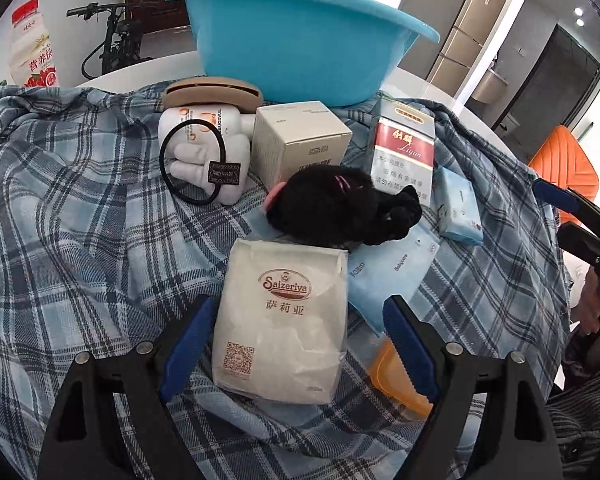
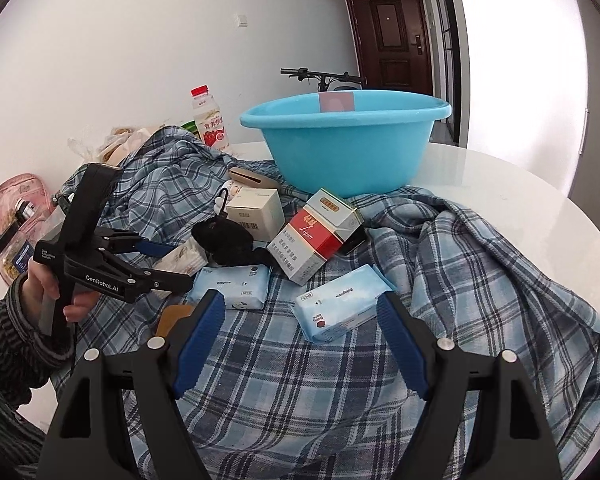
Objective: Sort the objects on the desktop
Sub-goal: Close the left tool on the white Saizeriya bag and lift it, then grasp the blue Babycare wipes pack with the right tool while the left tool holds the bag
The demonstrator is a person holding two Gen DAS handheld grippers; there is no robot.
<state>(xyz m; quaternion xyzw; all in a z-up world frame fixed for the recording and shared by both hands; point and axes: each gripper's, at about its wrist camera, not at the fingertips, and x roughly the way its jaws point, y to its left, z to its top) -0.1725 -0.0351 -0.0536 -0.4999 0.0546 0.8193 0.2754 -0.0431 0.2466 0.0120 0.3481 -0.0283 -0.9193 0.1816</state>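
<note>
My left gripper point(image 1: 300, 306) is open and points down at a white Saizeriya packet point(image 1: 280, 320). The packet lies between its blue pads point(image 1: 192, 344), which do not press on it. From the right wrist view the left gripper point(image 2: 172, 264) hovers over the clutter on the left. My right gripper point(image 2: 300, 304) is open above the plaid cloth point(image 2: 440, 280), with a light blue tissue pack point(image 2: 336, 308) just ahead between its fingertips. A blue basin point(image 2: 348, 140) stands behind, also at the back for the left wrist point(image 1: 300, 48). The right gripper point(image 1: 560, 216) shows at the right edge.
On the cloth point(image 1: 80, 220) lie a red-and-white cigarette pack point(image 1: 404, 152), a cream box point(image 1: 300, 140), a black plush thing point(image 1: 332, 204), a white bottle with a black hair tie point(image 1: 196, 152), a second tissue pack point(image 2: 236, 284) and an orange lid point(image 1: 392, 380). A drink bottle point(image 2: 208, 120) stands at the back left.
</note>
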